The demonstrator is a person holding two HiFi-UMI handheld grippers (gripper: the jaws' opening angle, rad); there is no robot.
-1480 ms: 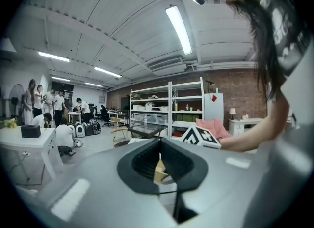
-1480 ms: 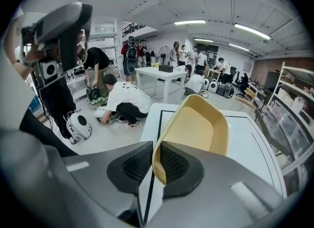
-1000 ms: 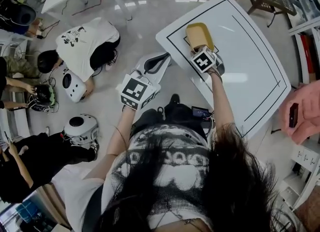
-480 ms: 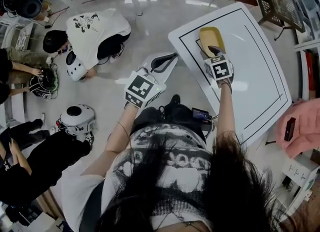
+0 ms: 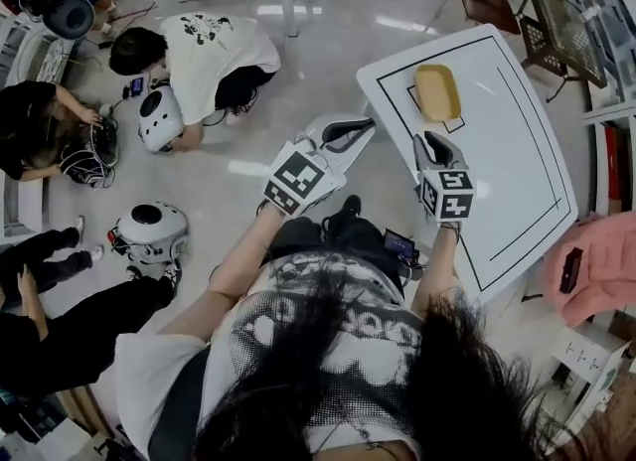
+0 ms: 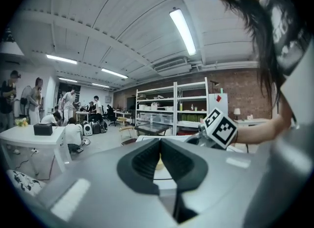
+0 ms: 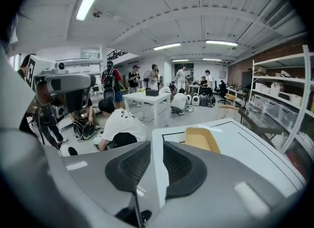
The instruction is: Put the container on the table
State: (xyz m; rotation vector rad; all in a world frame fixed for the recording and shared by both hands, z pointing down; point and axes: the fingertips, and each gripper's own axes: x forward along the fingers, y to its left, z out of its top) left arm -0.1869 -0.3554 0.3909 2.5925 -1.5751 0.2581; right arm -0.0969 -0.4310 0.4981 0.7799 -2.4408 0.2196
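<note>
the yellow container [image 5: 437,91] sits flat on the white table [image 5: 517,181], just ahead of your right gripper [image 5: 434,144] and apart from it, its long axis roughly in line with that gripper. its jaws have just been closing, a gap between them and nothing in it. your left gripper [image 5: 343,133], pressed together and empty, hangs off the table's edge, farther away.

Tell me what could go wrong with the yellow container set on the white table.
1. The yellow container sits near the white table's edge, so a knock could send it off.
2. The right tool, its jaws just closing on nothing, hangs just short of the container, and a forward swing could strike it.
</note>
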